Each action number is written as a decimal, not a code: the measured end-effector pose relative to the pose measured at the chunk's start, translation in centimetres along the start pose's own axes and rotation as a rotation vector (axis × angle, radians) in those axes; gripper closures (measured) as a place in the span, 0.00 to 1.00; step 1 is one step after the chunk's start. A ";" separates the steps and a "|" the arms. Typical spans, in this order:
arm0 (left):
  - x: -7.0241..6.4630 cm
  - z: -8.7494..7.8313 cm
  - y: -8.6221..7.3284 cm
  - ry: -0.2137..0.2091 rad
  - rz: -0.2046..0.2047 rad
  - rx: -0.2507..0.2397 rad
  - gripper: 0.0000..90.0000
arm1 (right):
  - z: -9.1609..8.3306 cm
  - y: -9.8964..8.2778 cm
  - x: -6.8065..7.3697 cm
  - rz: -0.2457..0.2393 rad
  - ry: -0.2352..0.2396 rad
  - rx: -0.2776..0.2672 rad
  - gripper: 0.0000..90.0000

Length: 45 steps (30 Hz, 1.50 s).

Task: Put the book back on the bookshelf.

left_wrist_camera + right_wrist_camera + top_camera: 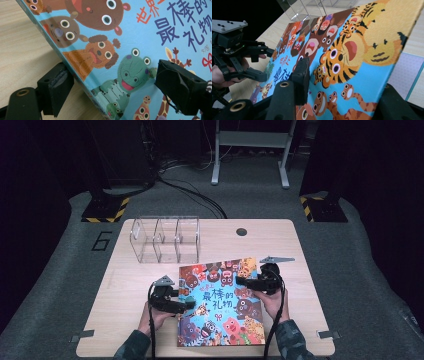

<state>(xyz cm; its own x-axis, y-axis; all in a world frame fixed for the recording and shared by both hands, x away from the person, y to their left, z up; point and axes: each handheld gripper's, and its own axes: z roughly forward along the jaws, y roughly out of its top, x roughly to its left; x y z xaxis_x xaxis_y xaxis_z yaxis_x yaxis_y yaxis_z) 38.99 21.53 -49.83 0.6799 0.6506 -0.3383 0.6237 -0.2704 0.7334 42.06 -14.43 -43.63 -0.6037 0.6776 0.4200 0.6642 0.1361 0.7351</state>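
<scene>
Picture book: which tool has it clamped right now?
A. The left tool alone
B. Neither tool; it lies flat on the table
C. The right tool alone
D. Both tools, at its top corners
C. The right tool has its jaws pressed on the picture book at the book's right edge, lifting it off the table, while the left tool straddles the opposite edge with a gap left at its pads.

Light falls from overhead onto the table (150,330), while the room around it sinks into near black. The book (220,305) cover reads bright without glare. Close up, the near jaws go soft and the high view is slightly grainy.
</scene>
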 end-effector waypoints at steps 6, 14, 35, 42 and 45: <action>0.1 -0.4 0.1 0.000 -0.017 -0.026 0.24 | -0.1 0.2 0.0 0.022 -0.004 0.019 0.61; 0.1 -1.0 0.5 0.020 -0.007 -0.017 0.32 | -0.1 0.5 -0.1 0.031 -0.016 0.051 0.58; -1.2 -2.3 1.3 0.095 0.128 -0.043 0.38 | -0.4 0.5 -0.2 0.061 -0.034 0.064 0.53; -1.6 -2.7 1.5 0.121 0.170 -0.047 0.39 | -0.5 0.6 -0.2 0.050 -0.039 0.059 0.52; -1.8 -2.8 1.5 0.132 0.178 -0.052 0.39 | -0.6 0.6 0.0 0.032 -0.045 0.055 0.51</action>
<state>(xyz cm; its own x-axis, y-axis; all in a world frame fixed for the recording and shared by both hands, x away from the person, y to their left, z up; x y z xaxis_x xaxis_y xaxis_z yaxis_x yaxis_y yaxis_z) 37.63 21.91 -46.43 0.7190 0.6841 -0.1227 0.4750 -0.3548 0.8053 42.22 -14.74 -42.85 -0.5624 0.7136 0.4177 0.7065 0.1523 0.6911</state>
